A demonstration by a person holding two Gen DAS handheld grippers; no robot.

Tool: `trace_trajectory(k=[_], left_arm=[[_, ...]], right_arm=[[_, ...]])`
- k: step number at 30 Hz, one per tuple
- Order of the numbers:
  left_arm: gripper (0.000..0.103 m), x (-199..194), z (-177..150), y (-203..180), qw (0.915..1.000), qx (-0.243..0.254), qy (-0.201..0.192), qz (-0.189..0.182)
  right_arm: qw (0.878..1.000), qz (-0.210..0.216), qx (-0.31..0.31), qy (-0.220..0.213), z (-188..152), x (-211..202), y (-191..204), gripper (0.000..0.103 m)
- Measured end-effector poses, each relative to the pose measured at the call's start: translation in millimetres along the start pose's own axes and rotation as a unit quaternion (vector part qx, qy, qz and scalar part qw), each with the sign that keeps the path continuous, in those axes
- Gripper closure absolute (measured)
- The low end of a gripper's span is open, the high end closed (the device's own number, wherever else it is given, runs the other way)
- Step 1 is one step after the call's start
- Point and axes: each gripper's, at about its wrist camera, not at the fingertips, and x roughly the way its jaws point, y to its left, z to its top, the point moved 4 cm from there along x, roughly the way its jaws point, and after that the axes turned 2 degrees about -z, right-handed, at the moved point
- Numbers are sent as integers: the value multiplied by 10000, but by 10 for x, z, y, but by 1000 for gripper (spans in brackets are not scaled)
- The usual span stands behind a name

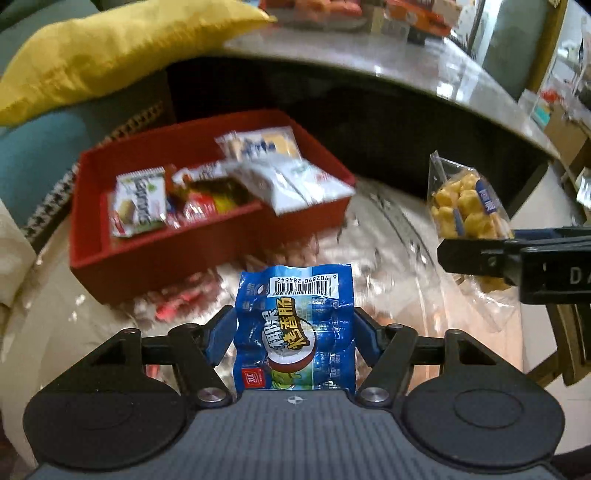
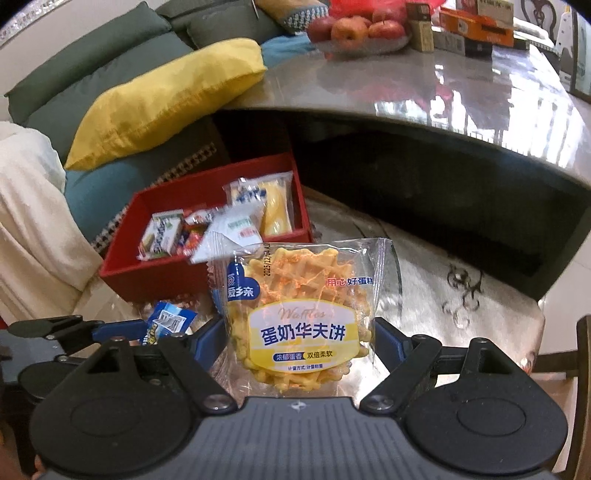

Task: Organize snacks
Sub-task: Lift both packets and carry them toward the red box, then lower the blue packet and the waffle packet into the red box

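While both grippers hang over the glossy low table (image 2: 424,295), each carries one snack packet. The left gripper (image 1: 295,332) has its blue pads on either side of a blue sausage packet (image 1: 295,325), which stands upright between them with its barcode end on top; the pads sit against the packet's two sides, so the jaws stand partly apart, closed on the packet. From the right wrist view this same packet shows only as a blue corner (image 2: 170,321) at the lower left, beside the left gripper's black linkage.

The right gripper (image 2: 299,339) clamps a clear waffle packet (image 2: 303,310) in the same way, jaws about half apart, pads pressed to the left and right edges of the wrapper, and the yellow label faces the camera. In the left wrist view the waffle packet (image 1: 465,206) appears at the right edge, held up above the table by a black finger.

Beyond both packets a red tray (image 1: 207,254) rests on the table near its far left edge. It already holds several snacks: a green-and-white wafer packet (image 1: 142,199) at its near left, small red-wrapped pieces in the middle, white sachets (image 1: 295,181) lying over the near rim, and a pale cake packet (image 1: 262,144) at the far side.

Behind the tray lie a yellow cushion (image 2: 166,99) on a teal sofa and a higher grey tabletop (image 2: 443,88) bearing a bowl of apples (image 2: 358,27).
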Motion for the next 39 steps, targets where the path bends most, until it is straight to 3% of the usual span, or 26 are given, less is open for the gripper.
trace_trajectory(k=[19,39], left_arm=[[30,-243,450,436,9963,-374,-658,413],[30,-178,818,683,9927,-484,-870,679]], right_arm=[[9989,191,-267,-321,456,133,480,24],[9983,221,-272,-471,838,316,564,24]])
